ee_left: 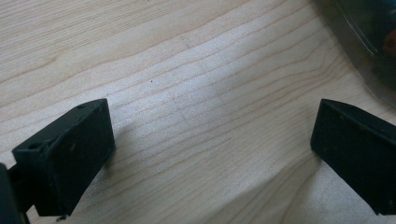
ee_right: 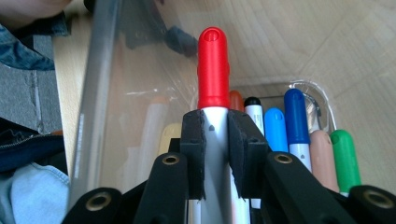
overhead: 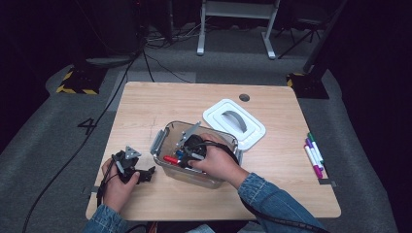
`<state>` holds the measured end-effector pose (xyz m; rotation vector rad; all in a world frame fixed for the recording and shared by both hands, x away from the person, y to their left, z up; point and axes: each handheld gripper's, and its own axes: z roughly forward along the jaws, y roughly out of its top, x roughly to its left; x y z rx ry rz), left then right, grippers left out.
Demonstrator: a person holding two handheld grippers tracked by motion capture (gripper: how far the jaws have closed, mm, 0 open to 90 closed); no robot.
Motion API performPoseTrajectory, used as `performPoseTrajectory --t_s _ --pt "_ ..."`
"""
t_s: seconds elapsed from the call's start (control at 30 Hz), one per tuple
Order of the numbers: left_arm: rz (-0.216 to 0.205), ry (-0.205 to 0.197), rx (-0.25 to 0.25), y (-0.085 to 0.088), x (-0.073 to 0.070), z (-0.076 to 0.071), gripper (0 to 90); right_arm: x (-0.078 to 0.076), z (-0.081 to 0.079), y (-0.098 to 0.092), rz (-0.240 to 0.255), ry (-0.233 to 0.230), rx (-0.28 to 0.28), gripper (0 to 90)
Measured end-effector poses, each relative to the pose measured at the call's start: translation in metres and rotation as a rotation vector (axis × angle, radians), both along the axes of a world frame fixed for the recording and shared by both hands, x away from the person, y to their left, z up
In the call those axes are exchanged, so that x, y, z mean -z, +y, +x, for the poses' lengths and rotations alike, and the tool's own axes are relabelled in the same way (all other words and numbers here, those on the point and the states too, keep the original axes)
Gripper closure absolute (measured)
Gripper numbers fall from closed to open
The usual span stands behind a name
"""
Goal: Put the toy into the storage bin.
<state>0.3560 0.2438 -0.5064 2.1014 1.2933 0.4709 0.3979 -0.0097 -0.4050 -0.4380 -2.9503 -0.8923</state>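
You are at a pale wooden desk [overhead: 145, 104] in a dark room with grey carpet and cables trailing behind it. Your right gripper [ee_right: 215, 154] is down inside the clear plastic box [overhead: 160, 141] near the desk's front edge, its jaws clenched on the white barrel of a red-capped marker [ee_right: 213, 70], just below the cap. That marker looks light, stiff and smooth, so it could slip or swivel in the pads; a hold on the barrel near the middle is likely steadier than one on the cap. Other markers [ee_right: 285, 121] lie side by side on the box floor just beside it, and the box wall stands close on one side. The white lid [overhead: 234, 122] lies behind the box. More markers [overhead: 314, 154] wait along the desk's right edge. Your left gripper [overhead: 130, 167] rests at the front left corner, jaws released, with only bare wood between them.
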Motion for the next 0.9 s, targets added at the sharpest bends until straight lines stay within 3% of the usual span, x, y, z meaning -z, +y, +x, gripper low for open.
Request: performPoseTrajectory --t_s 0.33,0.57,0.63,0.67,0.7,0.73,0.77,0.87,0.9 --pt "0.0 0.0 0.0 0.0 0.0 0.0 0.1 0.014 0.003 0.005 -0.089 0.041 -0.029 77.5" --pt "0.0 0.0 0.0 0.0 0.0 0.0 0.1 0.019 0.005 0.006 -0.112 0.075 -0.028 77.3" --pt "0.0 0.0 0.0 0.0 0.0 0.0 0.1 0.021 0.007 0.006 -0.108 0.101 -0.018 72.3" --pt "0.0 0.0 0.0 0.0 0.0 0.0 0.1 0.02 0.011 0.002 -0.074 0.091 0.023 59.0" --pt "0.0 0.0 0.0 0.0 0.0 0.0 0.1 0.02 0.011 0.002 -0.074 0.091 0.023 59.0" --pt "0.0 0.0 0.0 0.0 0.0 0.0 0.1 0.015 0.016 -0.004 -0.006 0.107 0.071 56.5" --pt "0.0 0.0 0.0 0.0 0.0 0.0 0.1 0.015 0.016 -0.004 -0.006 0.107 0.071 56.5" --pt "0.0 0.0 0.0 0.0 0.0 0.0 0.1 -0.002 0.021 -0.012 0.064 0.03 0.11 56.3" --pt "0.0 0.0 0.0 0.0 0.0 0.0 0.1 -0.002 0.021 -0.012 0.064 0.03 0.11 56.3"
